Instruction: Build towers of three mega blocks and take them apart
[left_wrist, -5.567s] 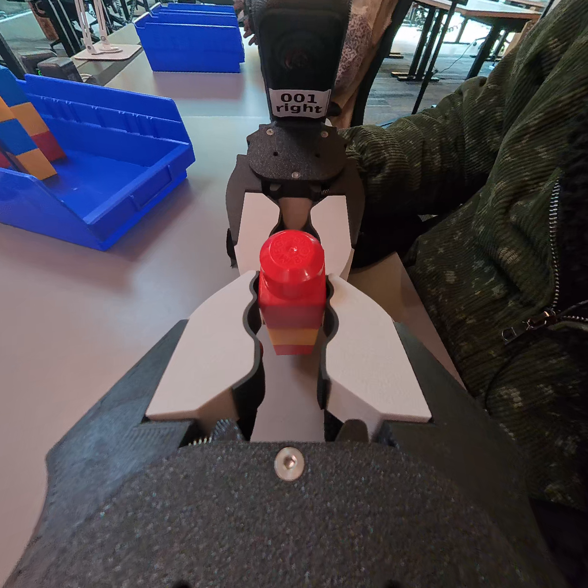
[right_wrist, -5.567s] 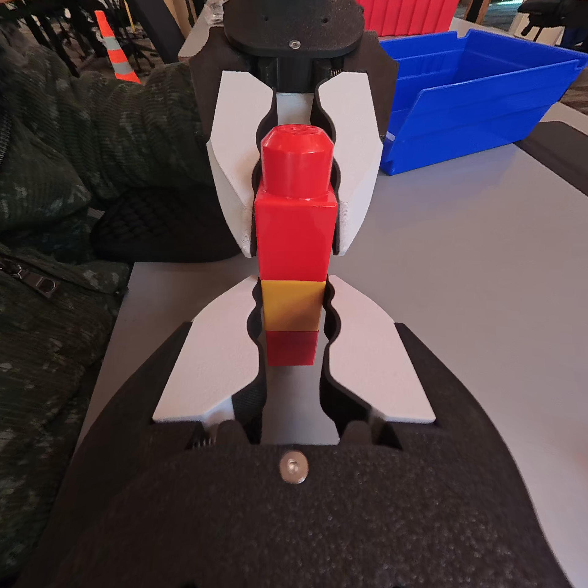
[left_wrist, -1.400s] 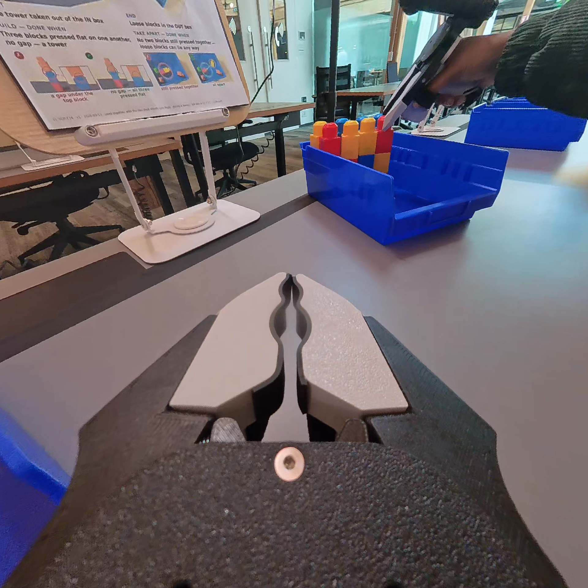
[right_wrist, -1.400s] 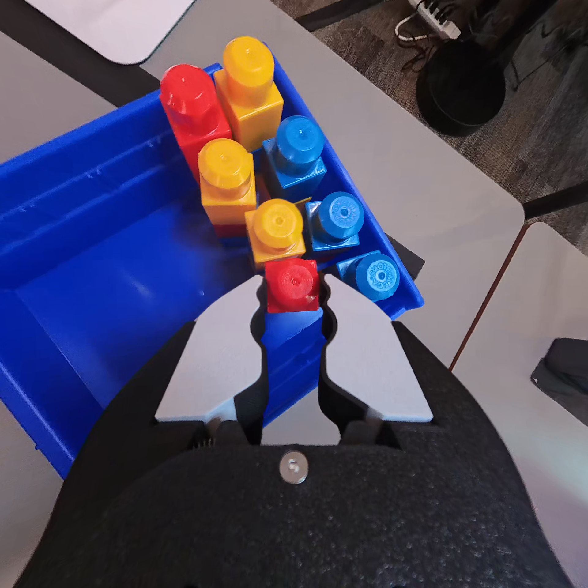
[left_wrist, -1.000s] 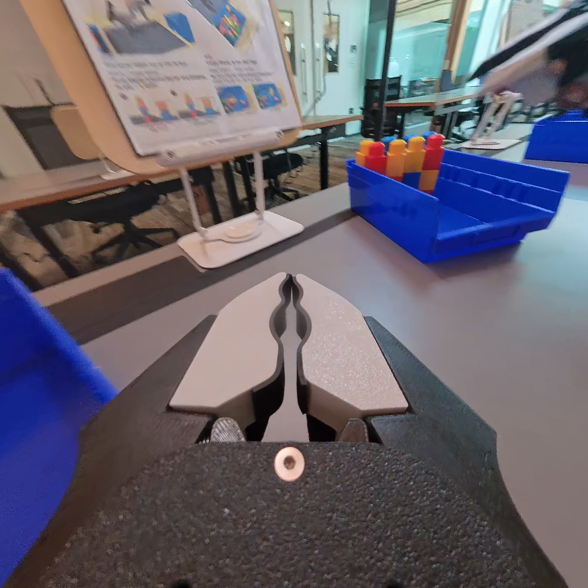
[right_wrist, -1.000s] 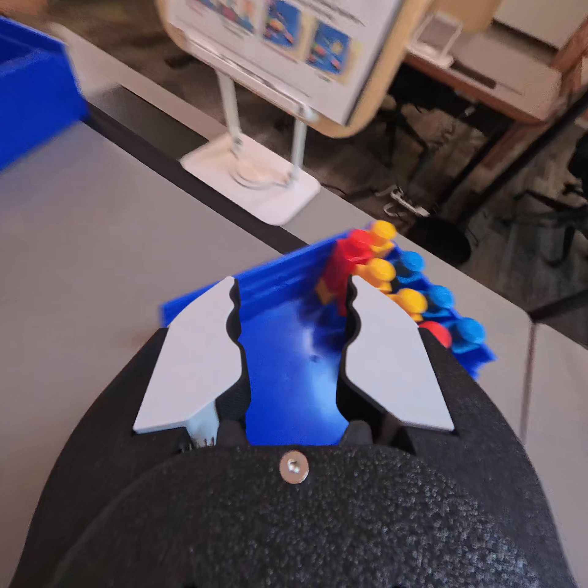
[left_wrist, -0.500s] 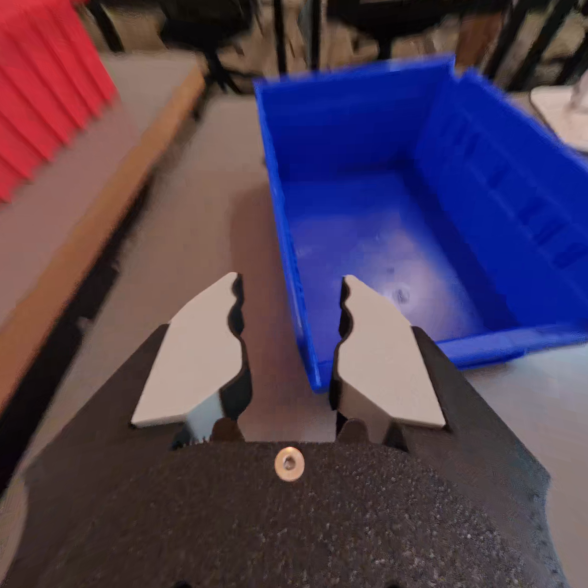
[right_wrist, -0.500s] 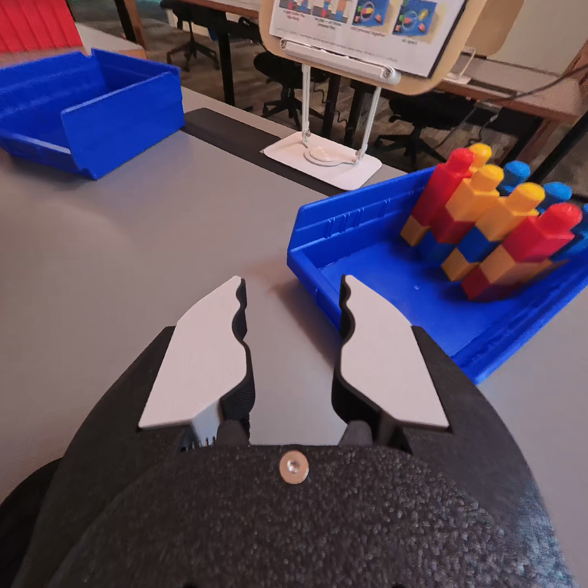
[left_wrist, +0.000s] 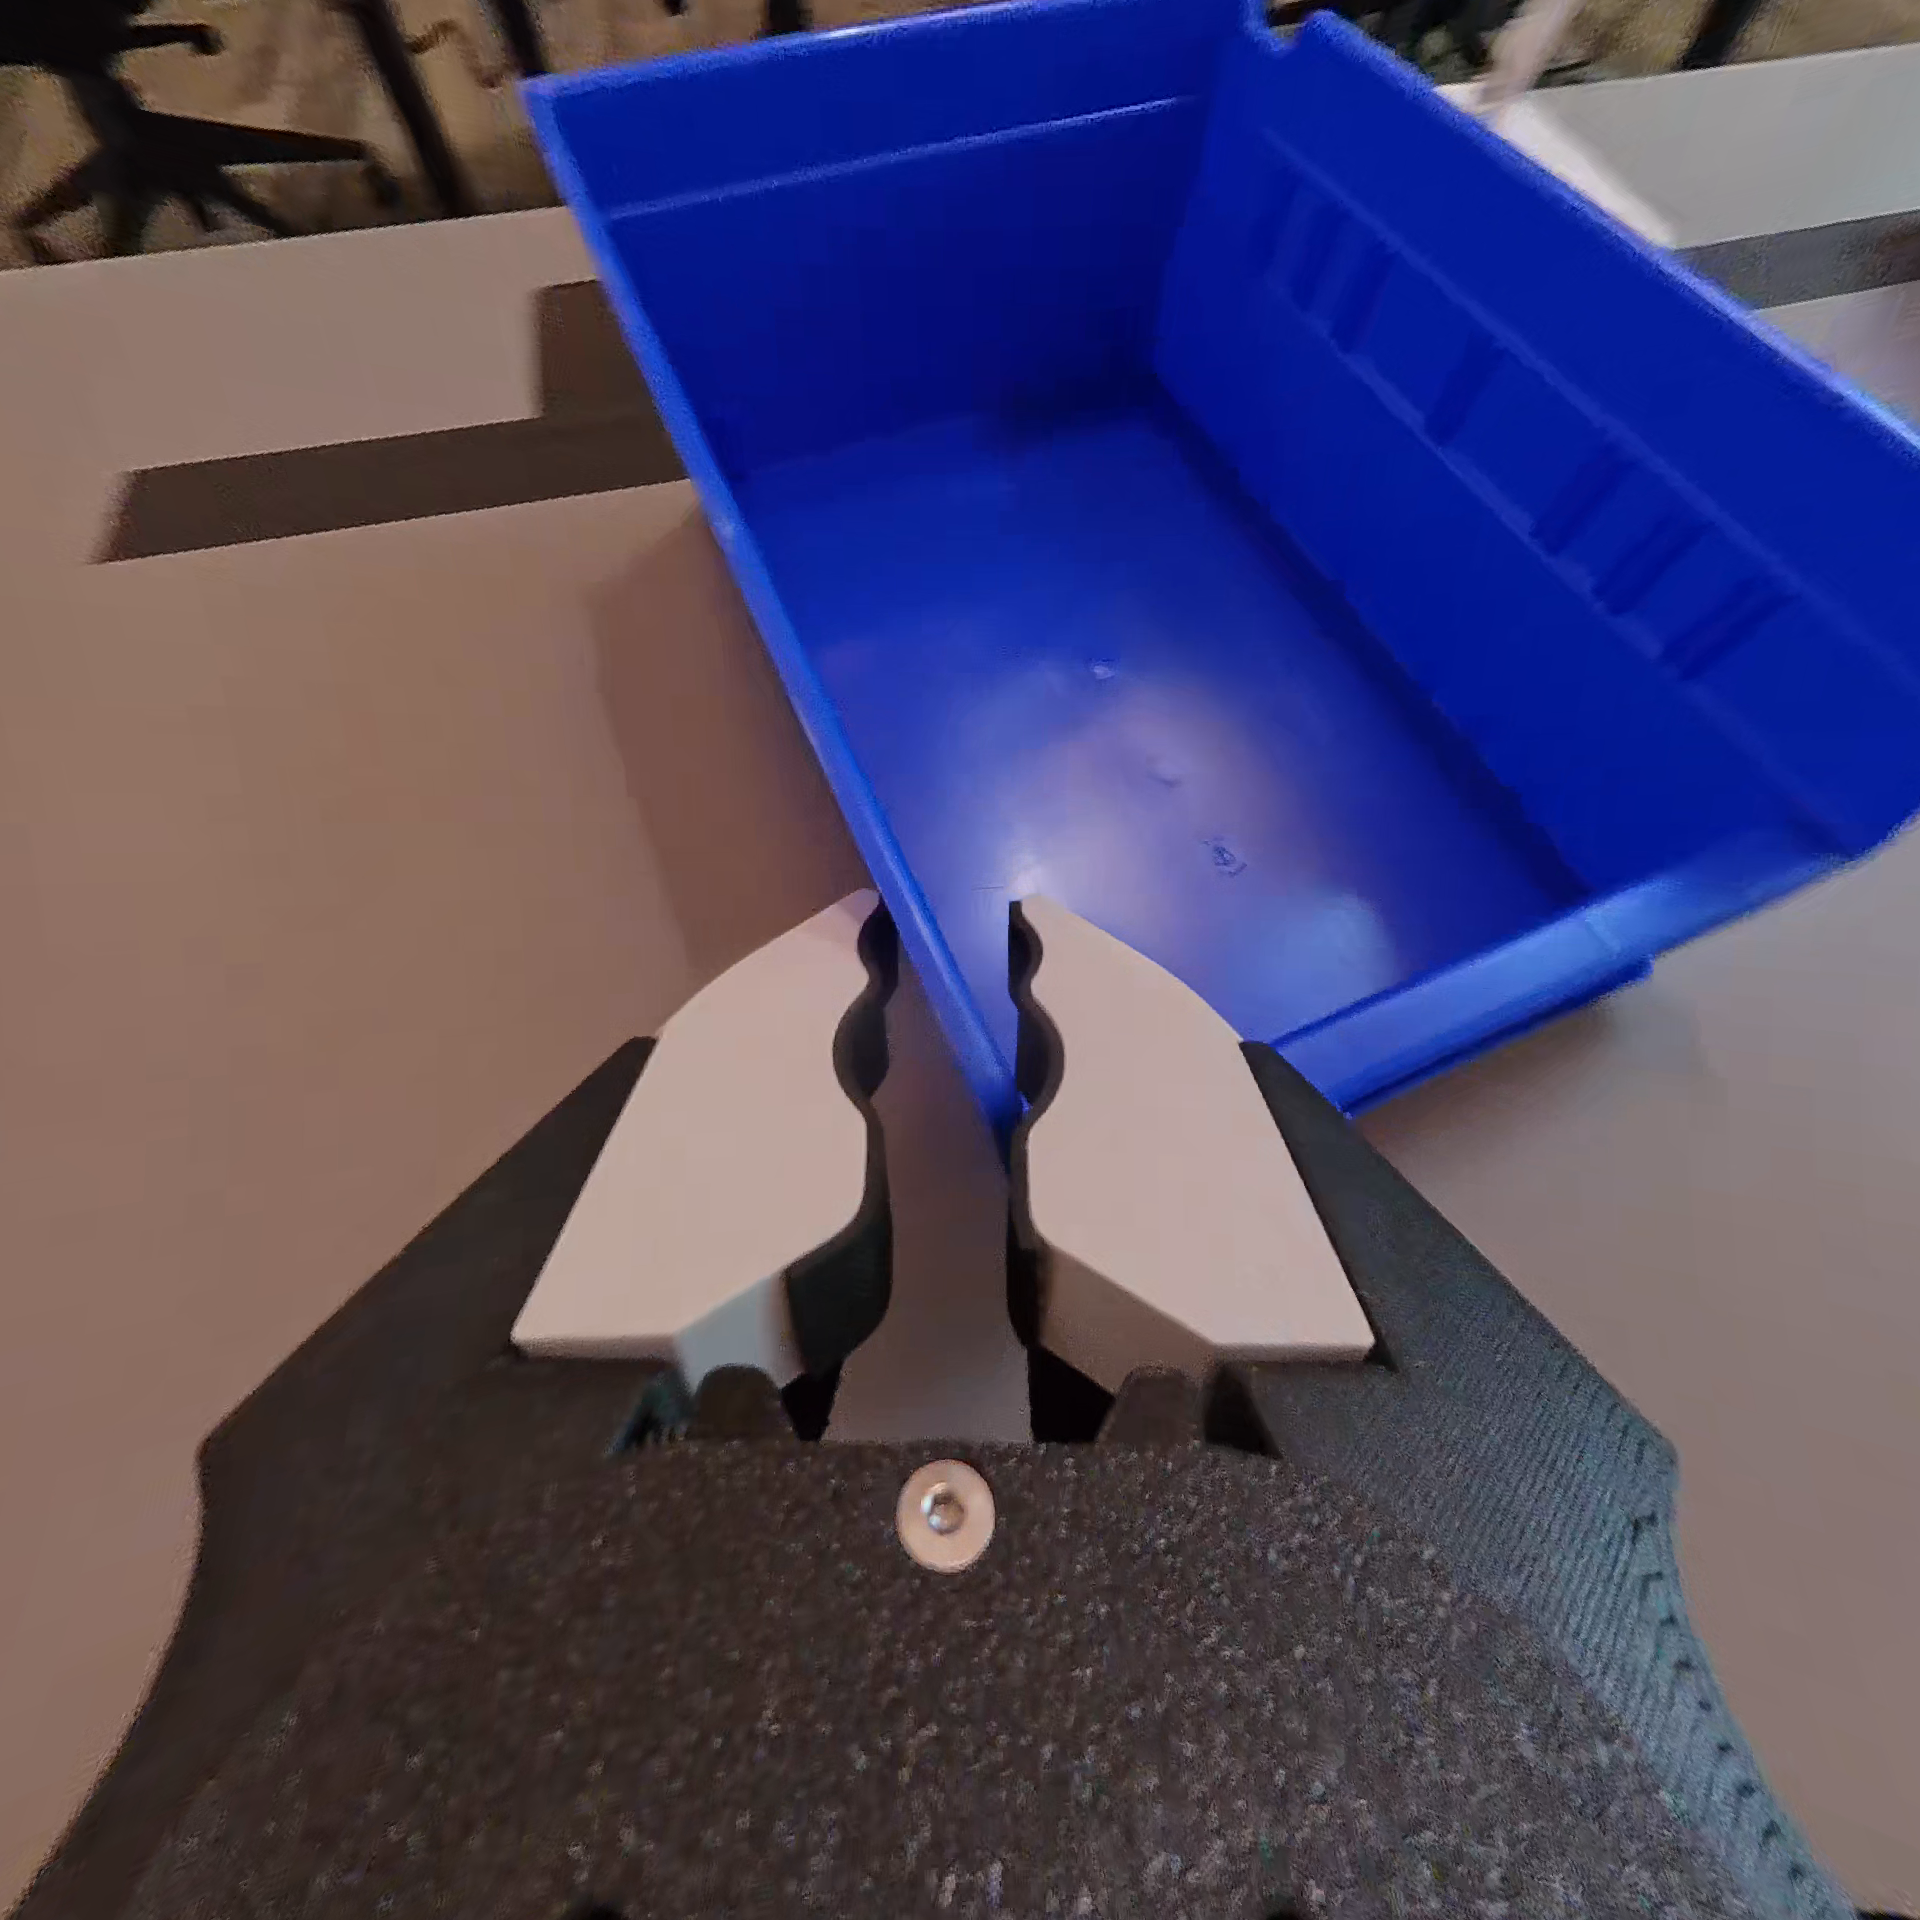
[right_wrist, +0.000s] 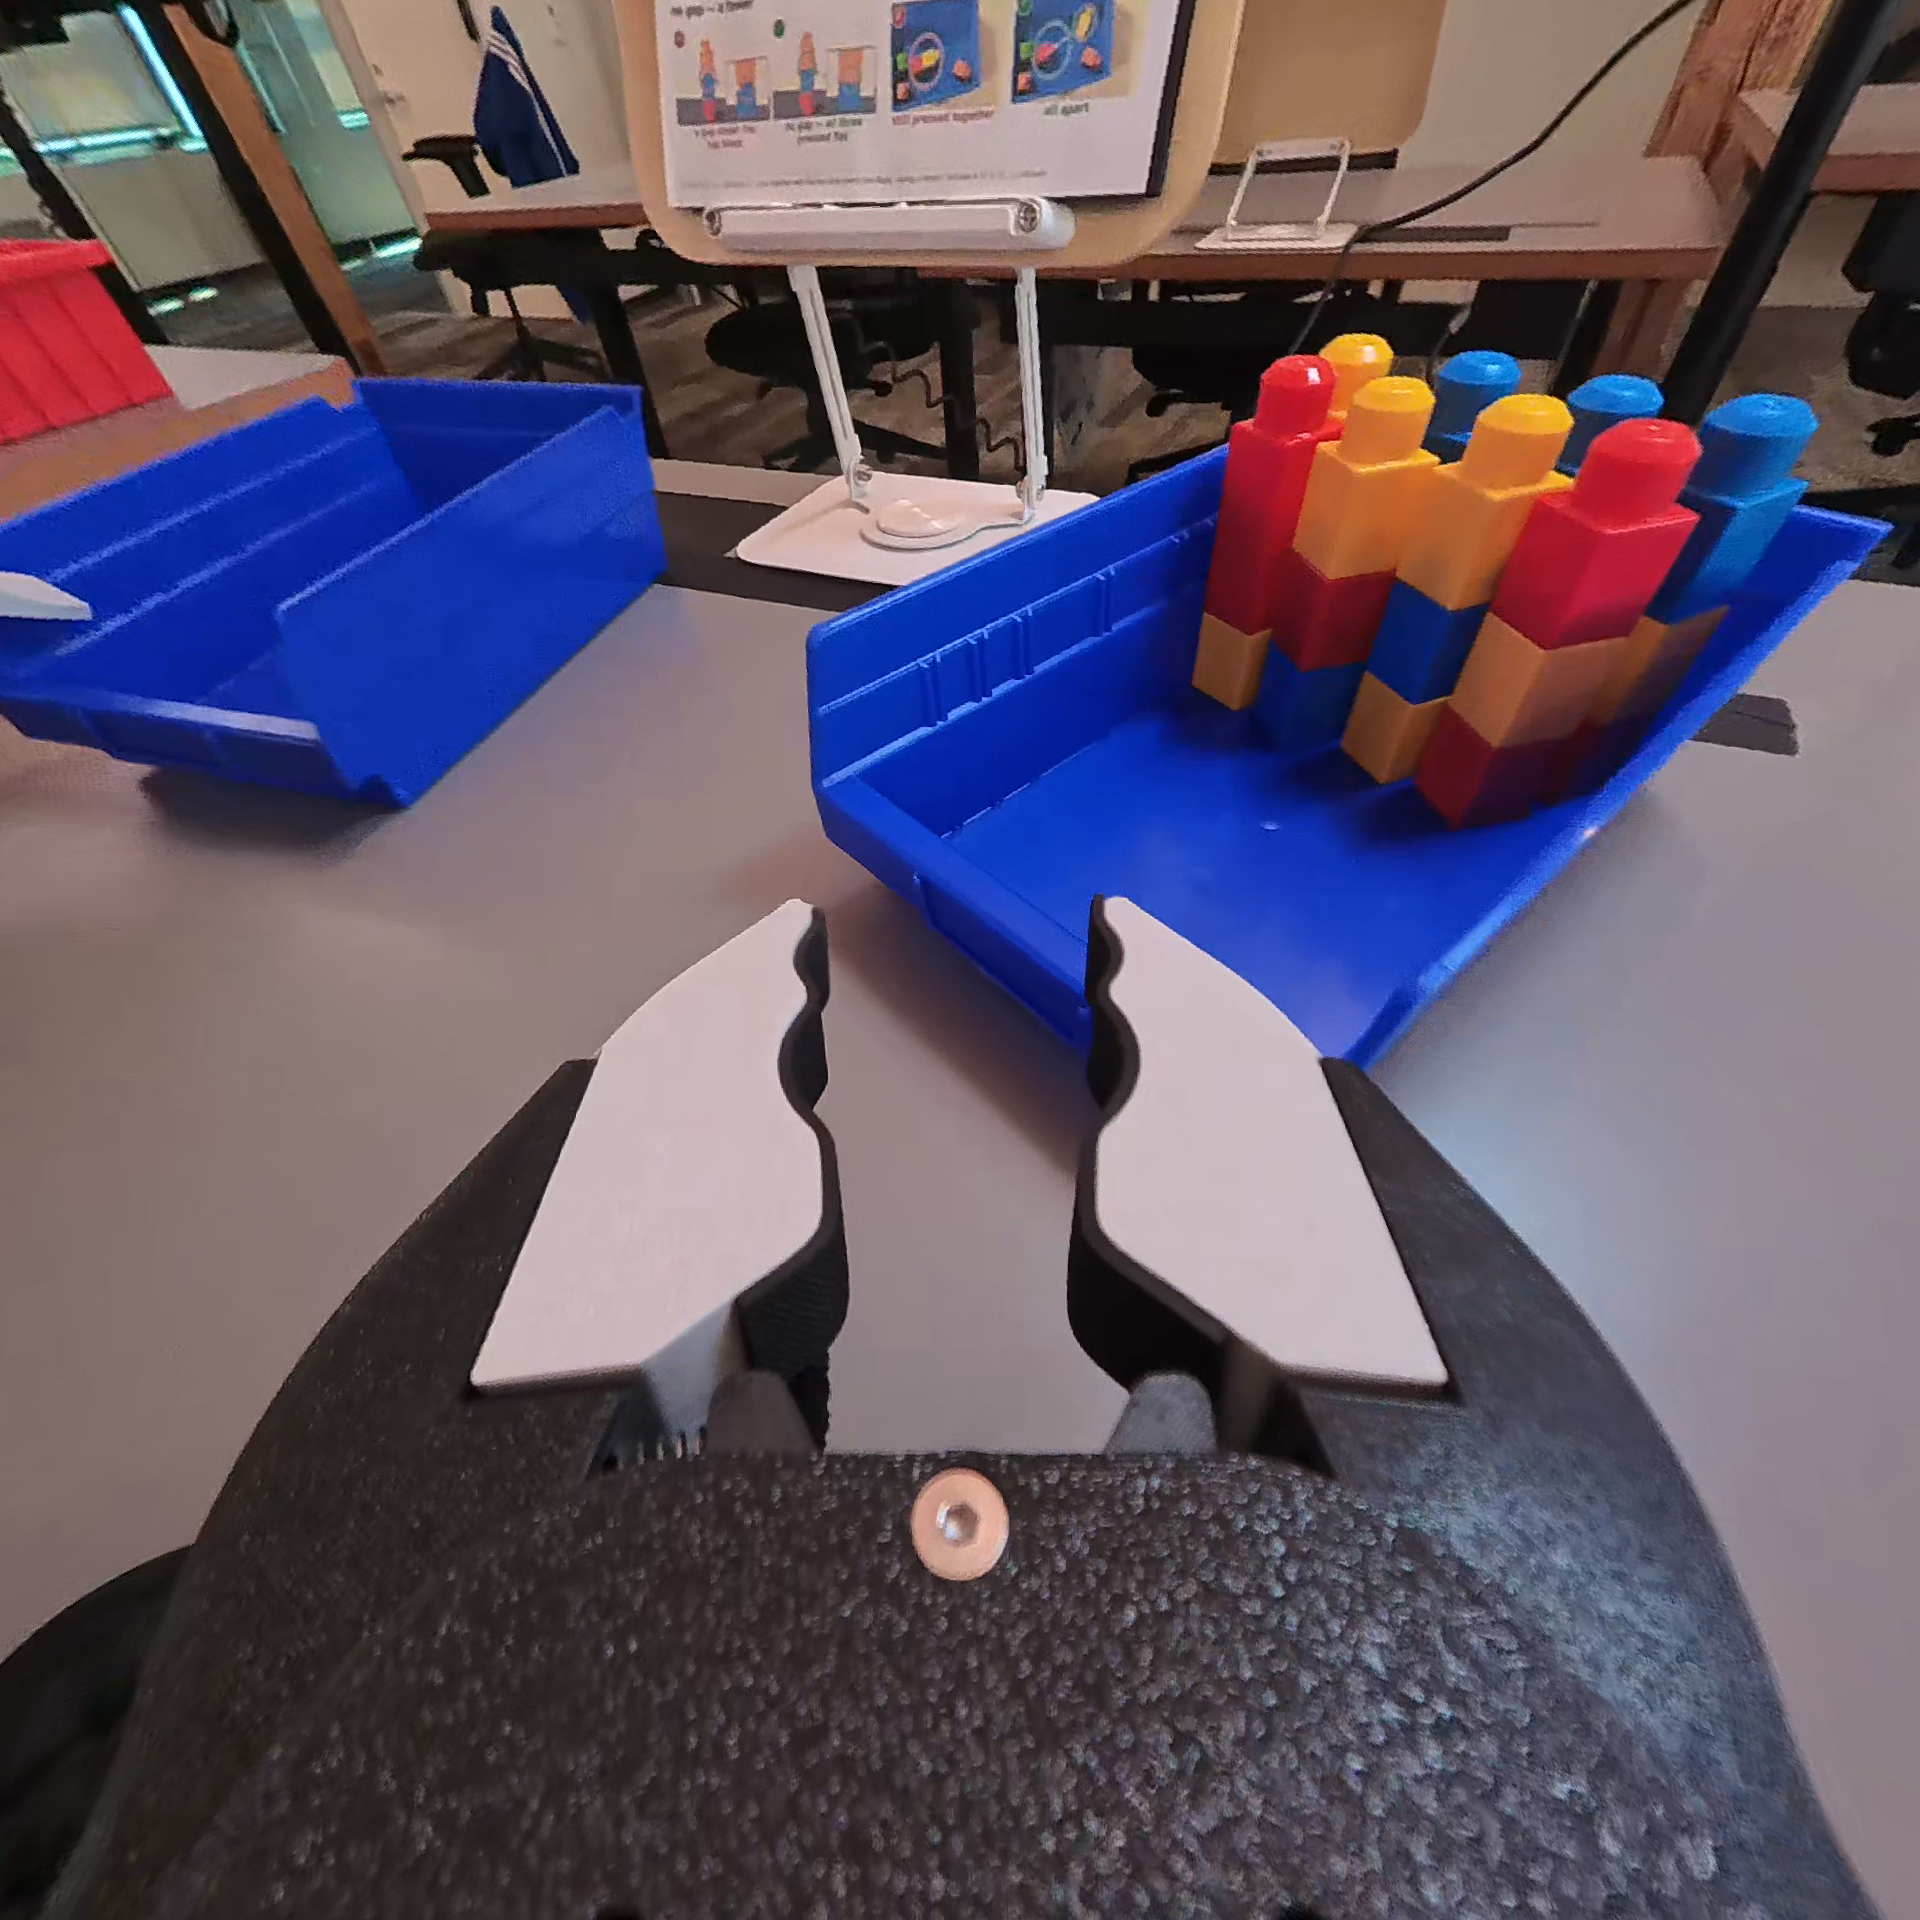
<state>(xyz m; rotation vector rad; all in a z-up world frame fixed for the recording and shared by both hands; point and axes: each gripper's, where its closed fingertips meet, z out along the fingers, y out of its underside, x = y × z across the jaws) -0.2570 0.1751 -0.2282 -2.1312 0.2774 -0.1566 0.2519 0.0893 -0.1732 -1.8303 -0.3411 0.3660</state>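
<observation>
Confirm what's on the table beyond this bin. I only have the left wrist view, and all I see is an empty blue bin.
Observer: A second blue bin sits further right, holding the towers upright against its far end.
Operator: Right gripper carrying a block?
Observer: No, the right gripper is open and holds nothing, above bare table near that bin's low front wall.
Operator: Is my left gripper on the empty bin?
Observer: In the right wrist view, a finger of it shows at the empty bin, at its left side. Contact cannot be told.
</observation>
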